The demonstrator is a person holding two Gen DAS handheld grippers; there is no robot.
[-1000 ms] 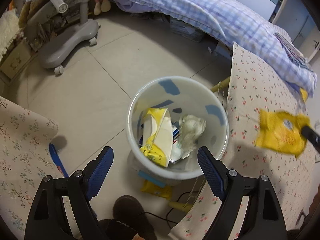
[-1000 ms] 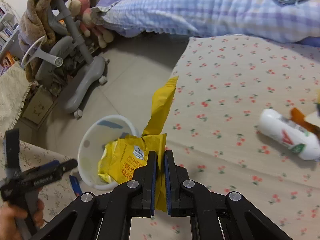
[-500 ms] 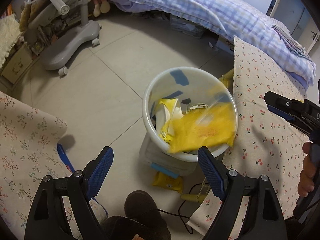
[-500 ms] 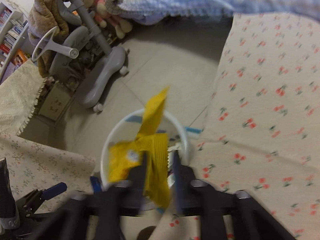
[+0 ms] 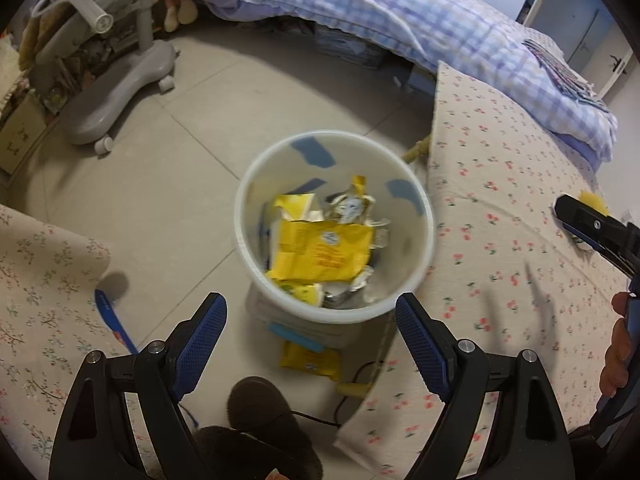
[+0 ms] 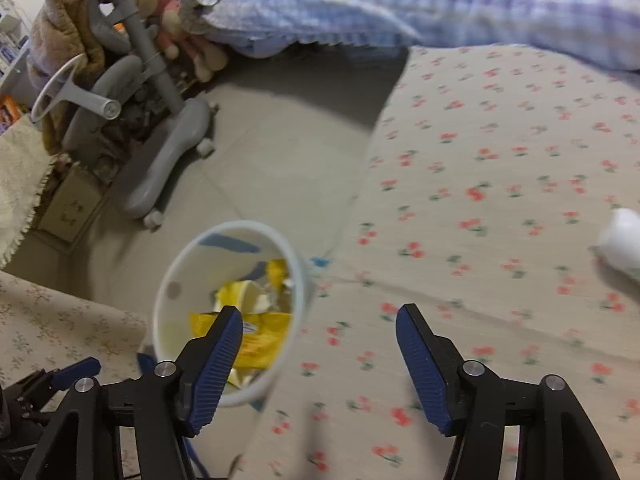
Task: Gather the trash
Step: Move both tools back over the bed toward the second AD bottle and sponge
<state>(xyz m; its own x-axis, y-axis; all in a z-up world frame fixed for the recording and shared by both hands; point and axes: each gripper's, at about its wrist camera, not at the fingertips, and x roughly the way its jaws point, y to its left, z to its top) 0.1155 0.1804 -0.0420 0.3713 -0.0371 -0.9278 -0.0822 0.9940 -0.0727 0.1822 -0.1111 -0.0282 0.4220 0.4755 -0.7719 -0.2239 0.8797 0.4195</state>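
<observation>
The right claw (image 6: 318,354) hangs with its blue-padded jaws opening and nothing between them; through the gap shows only the cherry-print cloth (image 6: 480,168) of the counter. Just left of its left finger stands the white bin (image 6: 168,280), and the yellow wrapper (image 6: 264,340) lies inside that bin, partly hidden behind the finger and free of the pads. Well to the right of the bin, on the cloth, lies a white bottle (image 6: 622,240), cut off at the picture's edge. The left claw (image 5: 310,340) is spread wide and empty, pointing steeply down over the near rim of the bin (image 5: 240,248), so that the bin sits between and just beyond its two fingers. From here the yellow wrapper (image 5: 320,252) lies flat on top of the other crumpled packets in the bin, below the rim and apart from both claws. On the floor at the foot of the bin lies another yellow packet (image 5: 310,360), with a dark slipper (image 5: 264,404) nearer the camera. Right of the bin the counter's cloth (image 5: 500,200) hangs down; over it the right claw (image 5: 576,216) comes in from the picture's edge, with a hand (image 5: 618,348) below it. Beyond the bin stand a grey wheeled chair base (image 5: 120,100) and a bed with a blue checked quilt (image 5: 400,20).
</observation>
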